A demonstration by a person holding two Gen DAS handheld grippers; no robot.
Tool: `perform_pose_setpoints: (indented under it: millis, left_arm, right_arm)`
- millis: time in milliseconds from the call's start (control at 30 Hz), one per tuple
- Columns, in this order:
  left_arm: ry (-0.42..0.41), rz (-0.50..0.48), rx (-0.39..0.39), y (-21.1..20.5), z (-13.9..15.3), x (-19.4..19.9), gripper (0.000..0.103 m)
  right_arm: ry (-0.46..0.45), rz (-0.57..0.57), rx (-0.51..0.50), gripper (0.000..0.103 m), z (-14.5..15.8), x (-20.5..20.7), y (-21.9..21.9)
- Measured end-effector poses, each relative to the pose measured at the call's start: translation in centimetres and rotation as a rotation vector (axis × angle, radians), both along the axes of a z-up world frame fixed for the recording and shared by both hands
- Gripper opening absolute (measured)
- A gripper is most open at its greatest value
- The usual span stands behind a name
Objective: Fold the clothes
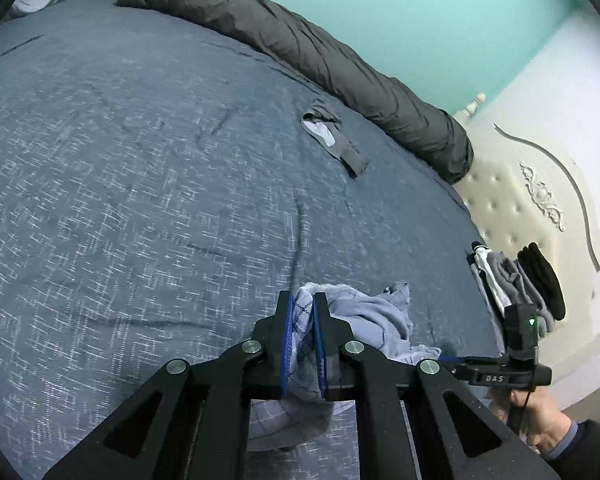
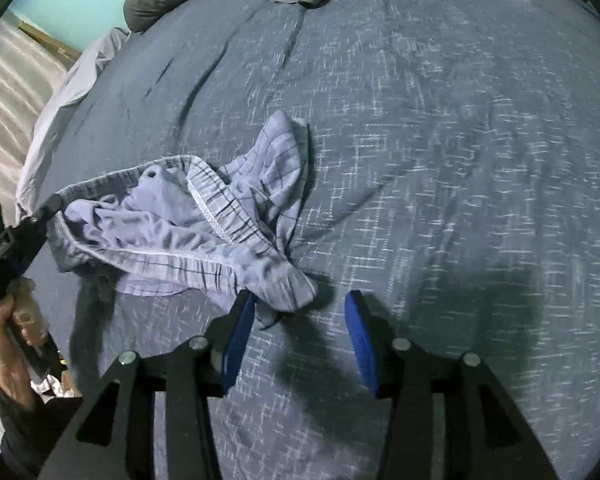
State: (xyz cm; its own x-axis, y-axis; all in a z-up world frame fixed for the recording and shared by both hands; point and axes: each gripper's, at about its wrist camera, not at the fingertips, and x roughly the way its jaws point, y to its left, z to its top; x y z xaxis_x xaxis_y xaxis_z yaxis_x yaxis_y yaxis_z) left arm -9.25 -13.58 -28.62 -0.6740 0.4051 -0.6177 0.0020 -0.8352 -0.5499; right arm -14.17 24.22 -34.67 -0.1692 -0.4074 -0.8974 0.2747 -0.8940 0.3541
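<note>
the checked shorts [image 2: 204,224] lie crumpled on the blue bedspread [image 2: 440,152], left of centre in the right wrist view. they are pale grey-blue with thin dark lines crossing in a plaid, and the gathered elastic waistband, edged with a white stitched seam, gapes open toward the lower left so the plain lighter inside shows. 1 leg sticks up toward the middle of the frame as a folded flap; another corner trails down to the bottom centre.

the left gripper [image 1: 304,340] is closed narrow on a fold of the shorts [image 1: 364,320]: in the left wrist view, bottom centre, the plaid cloth is pinched between its 2 blue pads, and the rest of the garment bunches to the right of the jaws. in the right wrist view that gripper reaches the waistband at the left edge, with a hand [image 2: 12,332] on its handle.

the right gripper [image 2: 300,336] stands about half wide at the bottom centre, with only bedspread between the jaws. its left blue pad is just beside the trailing corner of the shorts; whether it touches is unclear. nothing is gripped.

a dark grey garment [image 1: 332,136] lies well apart, right of centre in the upper half of the left wrist view, near a long dark grey roll of bedding [image 1: 300,48]. a small stack of folded clothes [image 1: 516,280] sits at the right edge of the bed by the cream headboard [image 1: 512,196].
</note>
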Motion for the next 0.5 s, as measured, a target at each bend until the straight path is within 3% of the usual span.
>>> perform_pose_setpoints:
  millis: [67, 167, 267, 500]
  left_arm:
    - [0.013, 0.033, -0.009, -0.8, 0.2, 0.3, 0.01]
    - [0.037, 0.109, -0.013, -2.7, 0.7, 0.9, 0.0]
    - [0.034, 0.151, 0.004, -4.2, 0.4, 1.1, 0.0]
    - [-0.019, 0.038, -0.001, -1.9, -0.6, 0.3, 0.0]
  right_arm:
    - [-0.013, -0.035, -0.041, 0.048, -0.6, -0.6, 0.1]
    - [-0.011, -0.059, -0.068, 0.048, -0.6, -0.8, 0.4]
    - [0.016, -0.046, -0.067, 0.048, -0.1, -0.8, 0.3]
    - [0.017, -0.03, -0.035, 0.048, 0.0, 0.4, 0.0]
